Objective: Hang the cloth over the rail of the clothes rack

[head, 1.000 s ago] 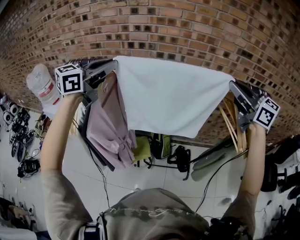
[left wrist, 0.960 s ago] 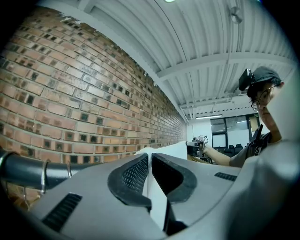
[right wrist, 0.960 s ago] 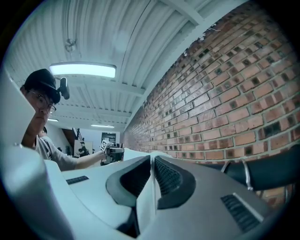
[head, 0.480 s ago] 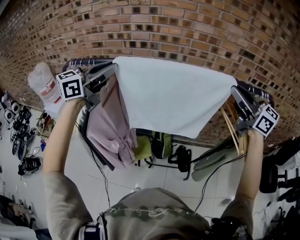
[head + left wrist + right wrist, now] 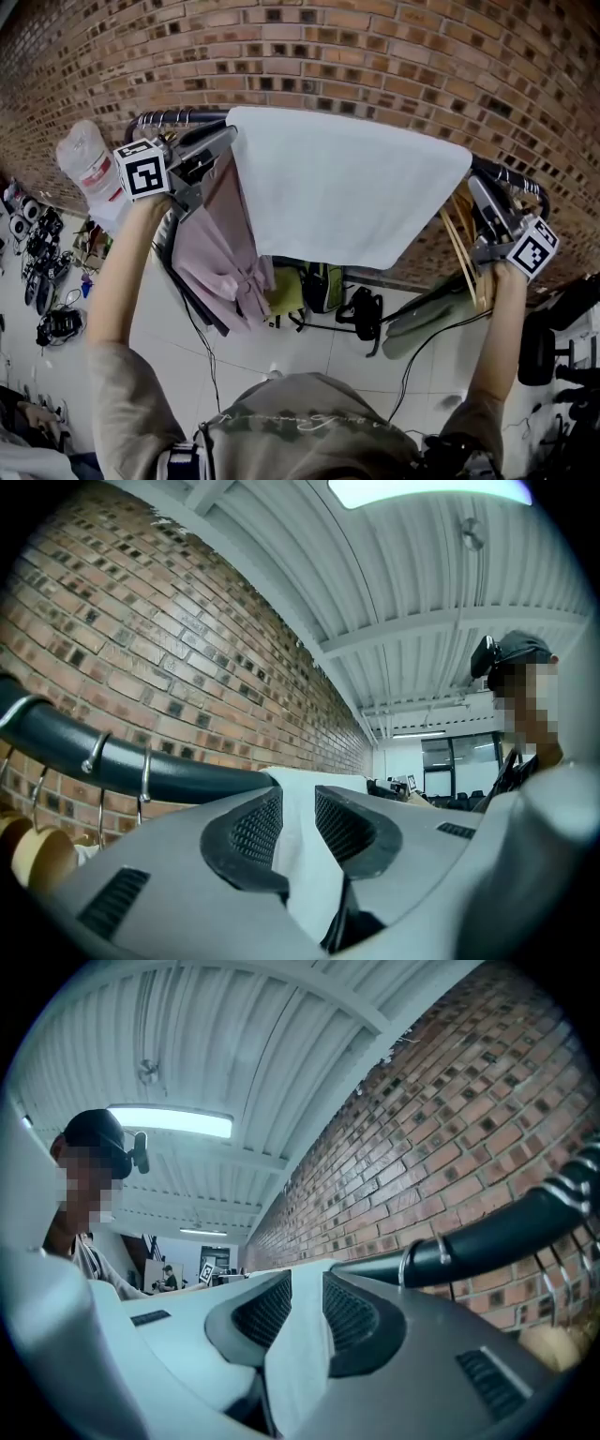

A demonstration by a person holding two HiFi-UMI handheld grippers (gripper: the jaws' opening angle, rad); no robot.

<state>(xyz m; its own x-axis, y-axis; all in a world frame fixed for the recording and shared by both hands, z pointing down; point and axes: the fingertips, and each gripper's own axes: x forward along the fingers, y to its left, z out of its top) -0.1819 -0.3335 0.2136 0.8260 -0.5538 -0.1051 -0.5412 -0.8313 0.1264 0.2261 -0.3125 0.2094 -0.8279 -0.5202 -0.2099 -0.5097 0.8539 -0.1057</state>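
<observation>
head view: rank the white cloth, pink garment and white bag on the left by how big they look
1. white cloth, clearly largest
2. pink garment
3. white bag, smallest

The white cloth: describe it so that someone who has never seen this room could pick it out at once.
A dark rail runs along the brick wall. The cloth is draped over its middle. Unlike the pink garment at its left and the wooden hangers at its right, it is a plain white sheet.
</observation>
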